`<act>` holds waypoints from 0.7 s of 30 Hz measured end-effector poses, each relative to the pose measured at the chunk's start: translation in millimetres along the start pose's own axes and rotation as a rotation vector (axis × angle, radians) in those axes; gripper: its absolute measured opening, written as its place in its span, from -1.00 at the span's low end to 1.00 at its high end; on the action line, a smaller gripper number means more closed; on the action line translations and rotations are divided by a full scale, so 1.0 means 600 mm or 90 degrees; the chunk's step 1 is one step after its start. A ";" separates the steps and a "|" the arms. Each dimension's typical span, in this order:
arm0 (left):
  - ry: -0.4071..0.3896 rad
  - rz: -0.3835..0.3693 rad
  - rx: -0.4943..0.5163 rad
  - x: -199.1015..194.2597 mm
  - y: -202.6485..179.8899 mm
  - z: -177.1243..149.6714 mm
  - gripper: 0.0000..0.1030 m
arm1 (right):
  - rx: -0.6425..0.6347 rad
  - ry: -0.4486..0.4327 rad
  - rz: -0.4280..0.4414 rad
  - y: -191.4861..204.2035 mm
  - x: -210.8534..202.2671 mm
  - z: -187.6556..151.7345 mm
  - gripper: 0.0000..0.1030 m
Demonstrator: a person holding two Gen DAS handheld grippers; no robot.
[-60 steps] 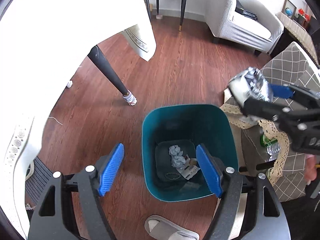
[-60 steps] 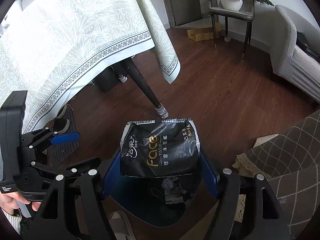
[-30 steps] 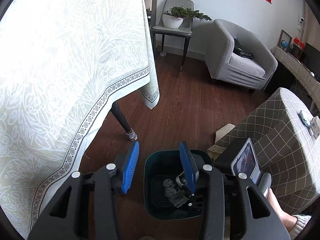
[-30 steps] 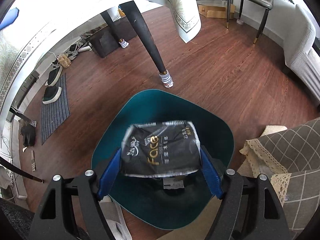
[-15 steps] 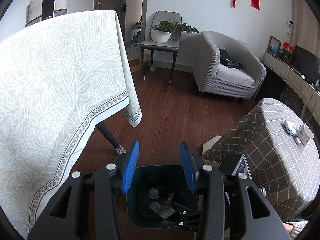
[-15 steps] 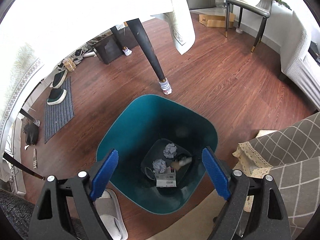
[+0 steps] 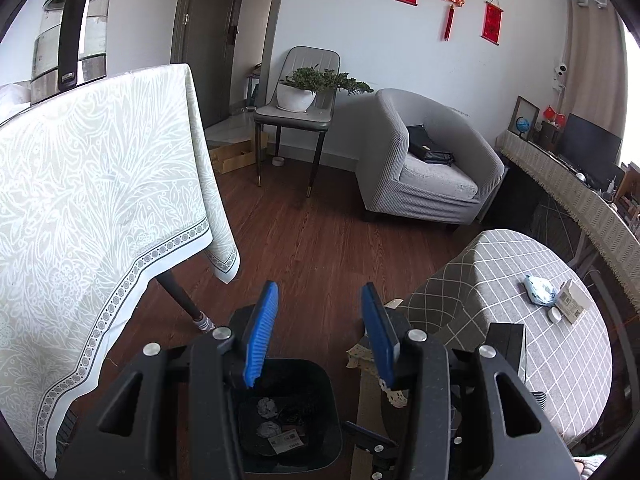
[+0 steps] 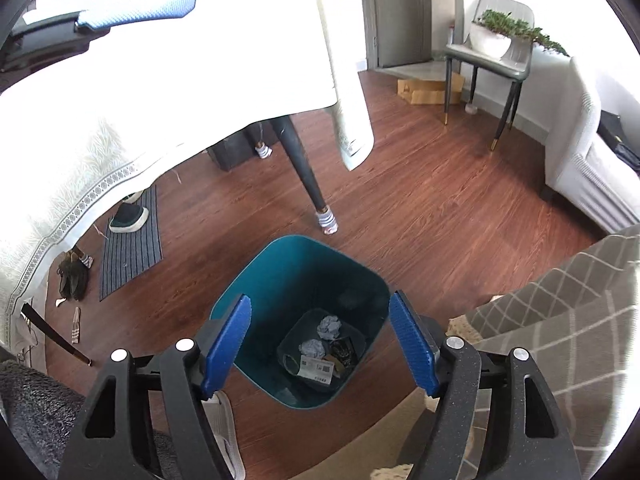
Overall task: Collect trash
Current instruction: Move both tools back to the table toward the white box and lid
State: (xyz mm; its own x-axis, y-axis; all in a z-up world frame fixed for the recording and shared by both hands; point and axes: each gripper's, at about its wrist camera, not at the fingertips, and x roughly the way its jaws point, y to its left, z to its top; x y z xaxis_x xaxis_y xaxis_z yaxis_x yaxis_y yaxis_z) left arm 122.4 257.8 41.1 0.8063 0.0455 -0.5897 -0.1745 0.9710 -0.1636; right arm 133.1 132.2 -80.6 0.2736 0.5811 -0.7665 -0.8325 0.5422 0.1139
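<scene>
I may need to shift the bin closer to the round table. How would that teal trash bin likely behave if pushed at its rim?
The teal trash bin probably slides easily: it stands on smooth wooden floor. It is likely light, holding only crumpled paper and wrappers. Being tall and narrowing toward its base, it might tip.

— Where's the bin?

— The teal trash bin (image 8: 296, 276) stands upright on the wood floor, right under my tongs, with its mouth open to me. Its walls narrow towards a dark bottom.

— What's in it?

— Two crumpled grey paper balls (image 8: 329, 327), one just beside the other. Next to them a black tissue packet (image 8: 343, 353) lies flat on the bottom, and a white label with printed codes (image 8: 317, 368) lies face up at the near edge of the heap. All of it rests on the bottom, bunched together.

— And on the grey checked table?

— A crumpled pale blue wrapper (image 7: 540, 290) lies just beside a small white box (image 7: 573, 301).
</scene>
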 end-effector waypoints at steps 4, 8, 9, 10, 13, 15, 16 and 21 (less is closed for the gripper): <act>-0.008 -0.009 0.008 0.002 -0.032 0.007 -0.02 | 0.015 -0.017 -0.020 -0.032 -0.045 -0.009 0.33; -0.005 -0.028 0.023 0.010 -0.080 0.008 0.04 | 0.035 -0.036 -0.047 -0.071 -0.093 -0.020 0.33; -0.004 -0.032 0.029 0.014 -0.093 0.008 0.05 | 0.040 -0.040 -0.053 -0.081 -0.104 -0.023 0.33; -0.002 -0.036 0.035 0.017 -0.107 0.007 0.06 | 0.047 -0.045 -0.059 -0.093 -0.113 -0.026 0.33; 0.000 -0.052 0.057 0.026 -0.152 0.005 0.15 | 0.063 -0.059 -0.076 -0.121 -0.147 -0.038 0.33; 0.002 -0.063 0.071 0.032 -0.178 0.002 0.21 | 0.074 -0.069 -0.088 -0.140 -0.172 -0.046 0.33; 0.003 -0.068 0.077 0.036 -0.190 0.000 0.22 | 0.079 -0.074 -0.093 -0.150 -0.183 -0.050 0.33; 0.021 -0.094 0.104 0.057 -0.248 -0.013 0.23 | 0.105 -0.095 -0.121 -0.197 -0.239 -0.081 0.33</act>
State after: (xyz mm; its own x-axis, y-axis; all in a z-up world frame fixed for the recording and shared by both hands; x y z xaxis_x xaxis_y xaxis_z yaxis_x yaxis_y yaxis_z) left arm 171.9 113.1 39.1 0.7970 -0.1052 -0.5948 0.0404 0.9918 -0.1213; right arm 169.1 -44.6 -14.7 0.4955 0.5355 -0.6839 -0.6728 0.7346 0.0878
